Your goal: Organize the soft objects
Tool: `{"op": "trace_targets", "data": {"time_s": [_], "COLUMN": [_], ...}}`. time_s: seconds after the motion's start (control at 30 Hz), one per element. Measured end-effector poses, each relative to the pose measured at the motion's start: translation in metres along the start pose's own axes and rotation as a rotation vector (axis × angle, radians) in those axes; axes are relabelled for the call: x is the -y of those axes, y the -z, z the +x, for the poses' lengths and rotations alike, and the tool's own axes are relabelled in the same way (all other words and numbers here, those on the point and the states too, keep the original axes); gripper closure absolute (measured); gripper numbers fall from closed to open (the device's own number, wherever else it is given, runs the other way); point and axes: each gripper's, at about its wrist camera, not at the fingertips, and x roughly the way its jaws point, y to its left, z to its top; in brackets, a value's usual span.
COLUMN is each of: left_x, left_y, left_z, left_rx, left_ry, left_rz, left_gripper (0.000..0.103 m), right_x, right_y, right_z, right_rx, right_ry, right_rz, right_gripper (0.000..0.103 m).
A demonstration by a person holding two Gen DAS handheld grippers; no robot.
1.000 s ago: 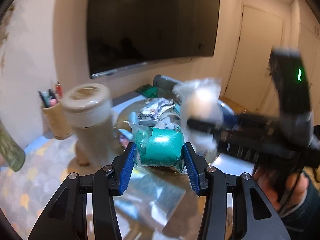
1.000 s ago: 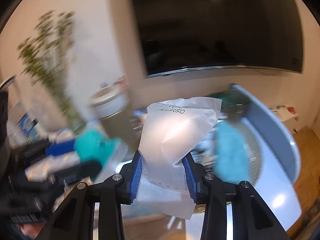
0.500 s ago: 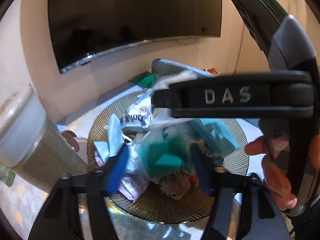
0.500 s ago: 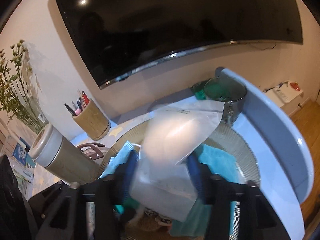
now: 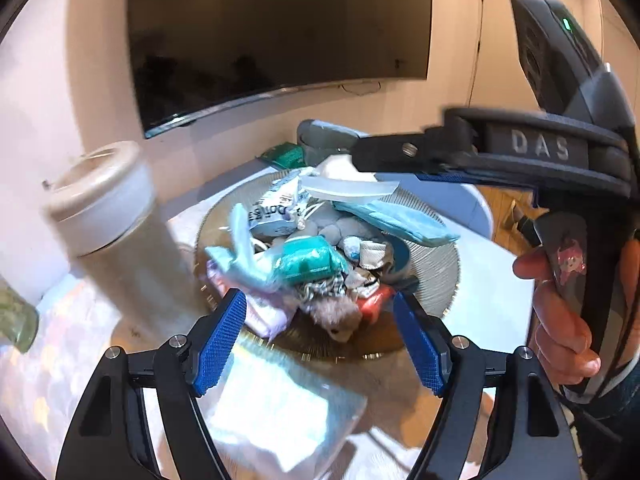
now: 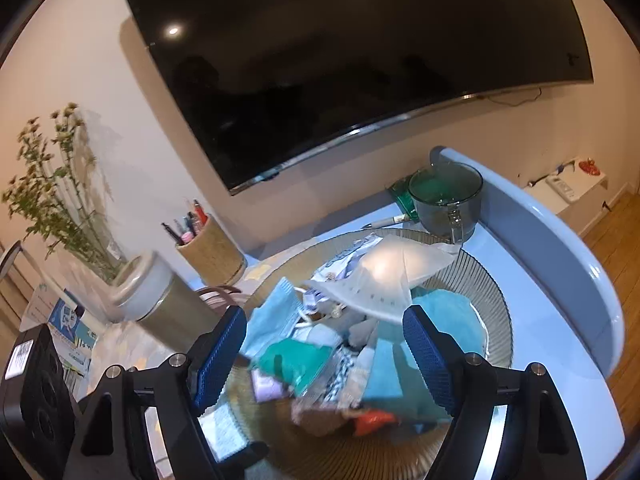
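Observation:
A ribbed round plate (image 5: 436, 264) (image 6: 492, 292) holds a heap of soft things: masks, packets, a small plush, cloths. A green packet (image 5: 308, 258) (image 6: 292, 360) lies on the heap's near left. A white translucent bag (image 6: 384, 276) (image 5: 348, 190) rests on its far side. My left gripper (image 5: 320, 332) hovers at the plate's near rim, its jaws opening, with nothing between the blue pads. My right gripper (image 6: 324, 336) hangs over the heap, jaws opening too and free of the white bag. A hand (image 5: 560, 320) holds the right gripper at the right of the left wrist view.
A tumbler with a beige lid (image 5: 108, 200) (image 6: 148, 292) stands just left of the plate. A woven pen holder (image 6: 212, 252), a glass mug (image 6: 444, 196) and a vase of stems (image 6: 60, 184) stand behind. A clear bag of white sheets (image 5: 280, 416) lies under my left gripper. The table's raised blue edge (image 6: 560, 248) curves at right.
Both grippers opened over the plate. The green packet left my left jaws and the white bag left my right jaws; both now lie on the heap.

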Motion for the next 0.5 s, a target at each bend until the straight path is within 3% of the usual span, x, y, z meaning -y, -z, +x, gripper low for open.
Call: {"op": "trace_targets", "data": {"time_s": [0.23,0.5], "left_x": [-0.035,-0.11], "left_y": [0.033,0.094], "left_z": [-0.075,-0.151], "left_rx": [0.06,0.108], "left_ry": [-0.018,-0.188], "left_rz": [-0.101,-0.25], "left_gripper": [0.028,0.028], "right_x": [-0.037,-0.125], "right_y": [0.029,0.088], "right_z": [-0.03,-0.004], "right_rx": [-0.005,-0.13], "right_ry": [-0.038,-0.187], "right_rz": [-0.05,-0.126], "right_gripper": [0.024,0.024]}}
